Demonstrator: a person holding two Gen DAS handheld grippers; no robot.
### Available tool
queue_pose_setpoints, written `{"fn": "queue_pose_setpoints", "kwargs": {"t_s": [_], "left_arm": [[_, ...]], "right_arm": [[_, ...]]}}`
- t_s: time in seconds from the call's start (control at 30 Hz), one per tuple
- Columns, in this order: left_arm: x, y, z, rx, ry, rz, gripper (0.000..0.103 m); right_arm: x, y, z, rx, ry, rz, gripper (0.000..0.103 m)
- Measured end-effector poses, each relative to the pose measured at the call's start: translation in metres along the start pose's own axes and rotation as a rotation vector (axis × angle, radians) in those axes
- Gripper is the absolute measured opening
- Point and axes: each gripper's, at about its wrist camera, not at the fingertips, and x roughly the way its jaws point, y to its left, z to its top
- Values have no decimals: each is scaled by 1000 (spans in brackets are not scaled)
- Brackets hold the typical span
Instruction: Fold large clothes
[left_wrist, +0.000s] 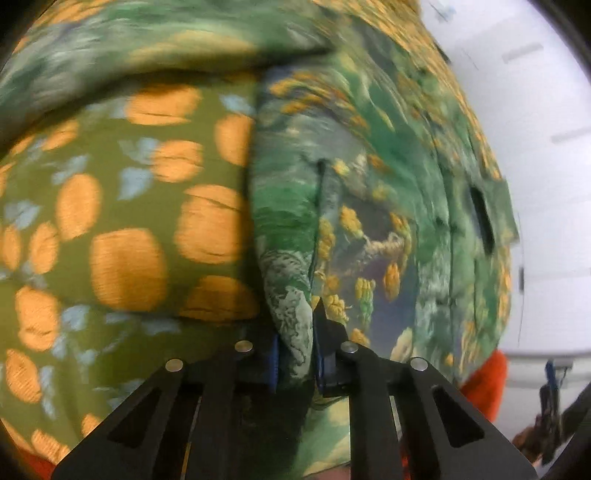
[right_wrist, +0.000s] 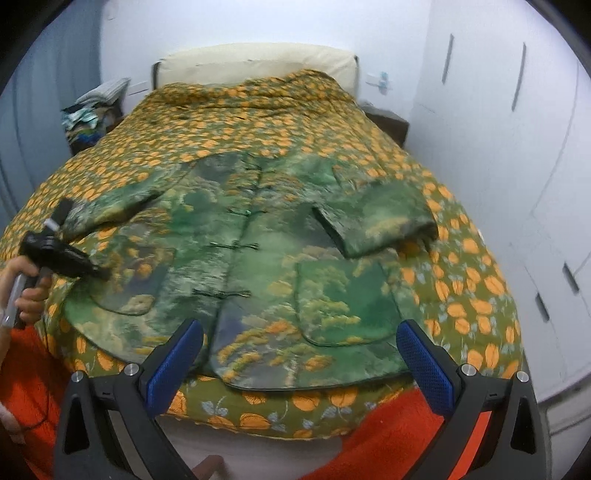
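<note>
My left gripper (left_wrist: 295, 354) is closed on the jacket (right_wrist: 258, 258) hem edge at its left side. My right gripper (right_wrist: 299, 354) is wide open and empty, just before the near hem. The jacket lies flat on the bedspread (right_wrist: 461, 266), long axis going away from me

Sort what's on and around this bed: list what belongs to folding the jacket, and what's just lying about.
For the job:
- green jacket
- left gripper, shut on the jacket's edge
- right gripper, open
- patterned bedspread underneath

Lying about:
- clothes pile beside the bed
- cream headboard
- white wardrobe
</note>
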Motion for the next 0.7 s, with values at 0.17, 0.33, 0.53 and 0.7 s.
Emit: {"fn": "queue_pose_setpoints", "kwargs": {"t_s": [0.17, 0.33, 0.53, 0.7], "left_arm": [[-17, 39, -4, -157, -72, 10, 13], [-21, 37, -39, -163, -78, 55, 13], [-14, 37, -57, -261, -79, 18, 14], [-15, 3, -51, -171, -104, 114, 14]], "right_arm": [[0, 5, 4, -30, -22, 28, 103], [10, 6, 6, -44, -31, 31, 103], [44, -12, 11, -2, 13, 4, 103], [77, -40, 24, 46, 44, 68, 103]]}}
